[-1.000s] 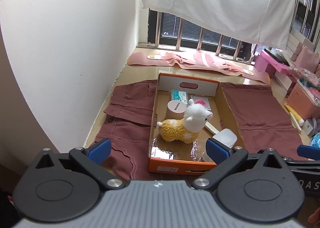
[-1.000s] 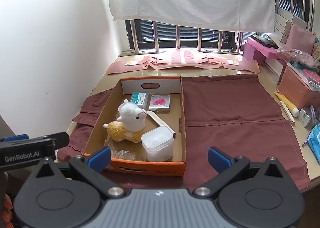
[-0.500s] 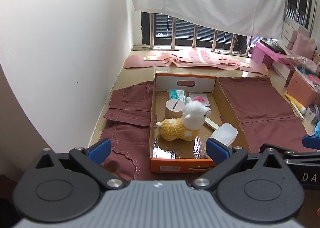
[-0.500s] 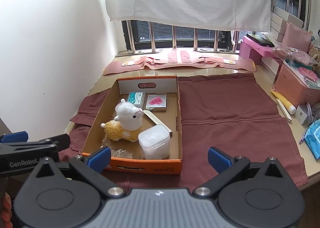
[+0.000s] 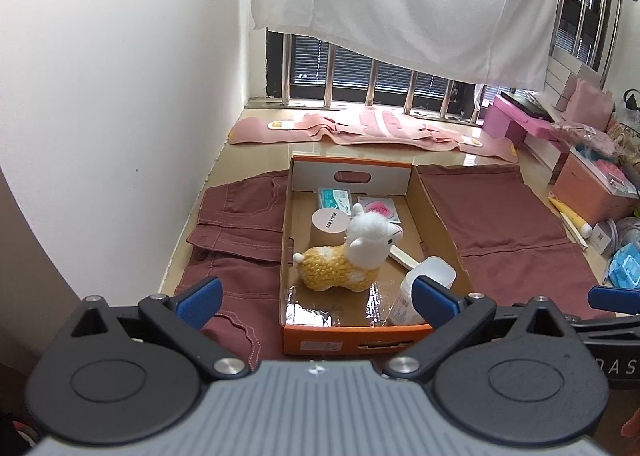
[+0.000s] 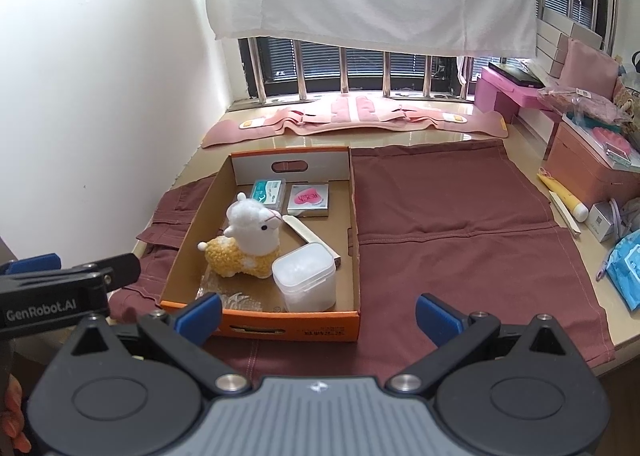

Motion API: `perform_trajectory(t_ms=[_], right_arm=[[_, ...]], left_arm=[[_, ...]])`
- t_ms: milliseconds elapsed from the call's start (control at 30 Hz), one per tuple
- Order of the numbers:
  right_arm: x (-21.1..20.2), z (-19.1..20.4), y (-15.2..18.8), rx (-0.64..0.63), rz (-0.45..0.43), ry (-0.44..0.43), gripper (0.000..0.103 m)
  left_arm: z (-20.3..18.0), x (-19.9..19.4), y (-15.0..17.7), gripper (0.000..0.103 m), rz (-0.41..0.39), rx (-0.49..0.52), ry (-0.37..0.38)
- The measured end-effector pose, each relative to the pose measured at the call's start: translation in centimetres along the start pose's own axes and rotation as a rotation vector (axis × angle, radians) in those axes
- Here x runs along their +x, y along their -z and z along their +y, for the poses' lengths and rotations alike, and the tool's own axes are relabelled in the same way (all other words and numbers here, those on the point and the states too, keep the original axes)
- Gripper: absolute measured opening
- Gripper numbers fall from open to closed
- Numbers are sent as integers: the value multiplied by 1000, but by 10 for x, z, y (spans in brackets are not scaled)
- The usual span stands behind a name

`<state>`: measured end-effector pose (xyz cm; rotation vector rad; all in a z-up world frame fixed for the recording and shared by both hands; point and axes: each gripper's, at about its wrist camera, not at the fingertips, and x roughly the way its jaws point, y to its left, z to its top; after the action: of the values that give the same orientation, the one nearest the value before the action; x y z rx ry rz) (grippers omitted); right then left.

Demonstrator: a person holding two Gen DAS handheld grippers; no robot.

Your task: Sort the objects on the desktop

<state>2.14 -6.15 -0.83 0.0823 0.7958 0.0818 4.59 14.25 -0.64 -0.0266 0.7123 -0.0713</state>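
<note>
Broadly, the desk carries a spread maroon cloth, with a pink mat along the window side. On the cloth's left part sits an open cardboard box, orange outside, and everything that looks sortable lies inside it. A plush alpaca stands near the middle. A lidded white plastic tub stands at the near right corner, just beside the alpaca. A round pink tin sits behind the alpaca in the left view. Two flat packets lie against the far wall: a teal one and one with a pink heart. A pale flat stick runs between the alpaca and the tub.

Both tools are held back at the near edge, above the box. The left gripper has its fingers spread wide and holds nothing. The right gripper likewise, fingers wide apart and empty.

Judgement: this arrangement fits either a box packed and finished, or a box awaiting unloading; the views do not settle which. For any grip here, approach from above, close squarely across a narrow side, and mind the crowding between alpaca and tub.
</note>
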Motion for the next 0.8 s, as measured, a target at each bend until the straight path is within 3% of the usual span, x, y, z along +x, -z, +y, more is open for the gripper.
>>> perform_trajectory(t_ms=[800], right_arm=[[-3,1,0,-16,-8,-9,103]], left_arm=[[-3,0,1,103,9,2,-14]])
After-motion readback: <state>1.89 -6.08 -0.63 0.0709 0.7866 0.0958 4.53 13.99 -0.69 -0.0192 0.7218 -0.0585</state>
